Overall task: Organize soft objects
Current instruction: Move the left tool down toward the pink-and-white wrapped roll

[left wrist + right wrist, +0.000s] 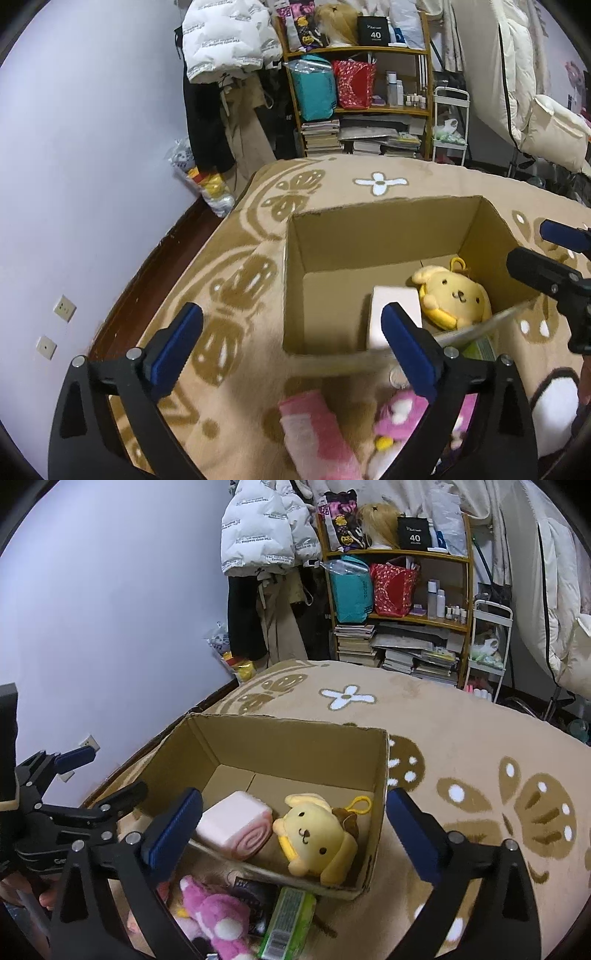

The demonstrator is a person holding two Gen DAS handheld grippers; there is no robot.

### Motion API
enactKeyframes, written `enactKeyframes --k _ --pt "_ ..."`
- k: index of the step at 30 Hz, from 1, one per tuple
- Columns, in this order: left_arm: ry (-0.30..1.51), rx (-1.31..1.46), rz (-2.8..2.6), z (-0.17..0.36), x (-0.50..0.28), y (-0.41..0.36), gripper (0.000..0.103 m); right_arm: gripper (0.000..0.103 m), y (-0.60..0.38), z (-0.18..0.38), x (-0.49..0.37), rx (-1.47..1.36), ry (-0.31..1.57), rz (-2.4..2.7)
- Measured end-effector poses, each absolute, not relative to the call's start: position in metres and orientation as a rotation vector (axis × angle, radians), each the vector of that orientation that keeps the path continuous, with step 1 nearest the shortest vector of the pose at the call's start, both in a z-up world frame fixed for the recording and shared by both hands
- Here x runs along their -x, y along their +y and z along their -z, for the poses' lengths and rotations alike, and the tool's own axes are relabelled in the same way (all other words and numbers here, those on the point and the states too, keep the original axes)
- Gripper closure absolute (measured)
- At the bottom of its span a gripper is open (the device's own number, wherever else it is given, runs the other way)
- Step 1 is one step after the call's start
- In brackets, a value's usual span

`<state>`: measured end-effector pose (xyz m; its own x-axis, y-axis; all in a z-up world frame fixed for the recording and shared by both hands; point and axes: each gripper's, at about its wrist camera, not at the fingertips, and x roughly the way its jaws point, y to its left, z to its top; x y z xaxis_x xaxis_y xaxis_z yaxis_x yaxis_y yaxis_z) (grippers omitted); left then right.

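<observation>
An open cardboard box [369, 236] [280, 746] sits on a beige patterned blanket. Inside it lie a yellow dog plush [452, 295] [317, 840] and a pink roll-cake squishy [395, 306] [236, 823]. In front of the box lie a pink plush [399, 417] [218, 915] and a pink towel [314, 432]. My left gripper [291, 343] is open and empty, above the blanket at the box's near left corner. My right gripper [295, 830] is open and empty, above the box's near edge; it also shows in the left wrist view [546, 254].
A green packet [288, 923] and a dark packet [255, 893] lie by the pink plush. The blanket [461, 738] spreads right of the box. A cluttered shelf [354, 92], hanging coats [221, 55] and a white cart [450, 122] stand behind. The wall [74, 147] is left.
</observation>
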<state>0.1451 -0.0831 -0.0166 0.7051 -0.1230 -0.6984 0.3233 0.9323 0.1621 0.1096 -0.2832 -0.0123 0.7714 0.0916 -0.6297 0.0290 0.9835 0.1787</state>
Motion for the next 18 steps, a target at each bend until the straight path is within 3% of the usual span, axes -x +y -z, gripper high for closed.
enactKeyframes --k 18 --pt "0.877 -0.252 0.195 0.014 -0.083 -0.036 0.006 0.0 -0.274 0.005 -0.048 -0.226 0.746 0.021"
